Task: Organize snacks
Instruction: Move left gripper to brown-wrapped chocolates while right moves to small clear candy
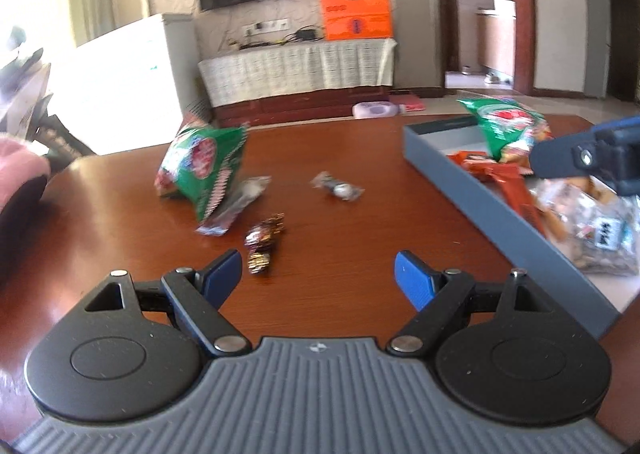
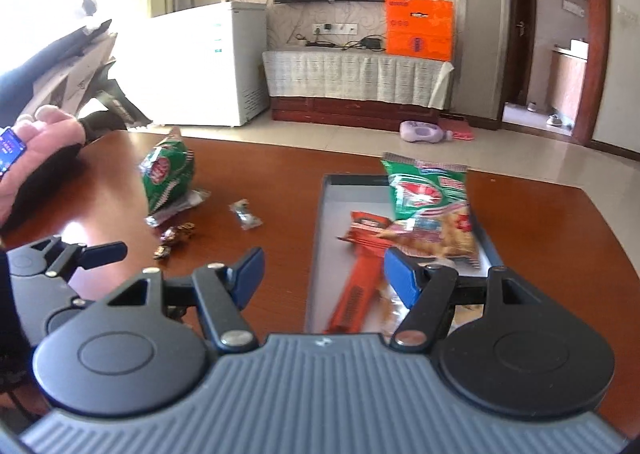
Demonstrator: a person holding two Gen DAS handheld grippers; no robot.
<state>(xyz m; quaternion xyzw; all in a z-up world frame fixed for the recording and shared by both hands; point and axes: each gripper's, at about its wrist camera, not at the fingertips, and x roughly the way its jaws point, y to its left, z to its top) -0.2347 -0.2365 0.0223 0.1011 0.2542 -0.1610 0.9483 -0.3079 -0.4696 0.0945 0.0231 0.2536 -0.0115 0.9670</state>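
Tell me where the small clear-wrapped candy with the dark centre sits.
The clear-wrapped candy lies loose on the brown wooden table, between the green snack bag to its left and the grey-blue tray to its right.

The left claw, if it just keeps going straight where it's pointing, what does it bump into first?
Probably the bare table. The open left claw points down at empty wood between the shiny brown candy and the grey box. Depth is hard to judge, so the candy could get brushed.

The clear snack bag (image 1: 600, 238) runs off the picture's right side. The red packet (image 2: 356, 294) is smeared and partly behind the right gripper (image 2: 320, 274).
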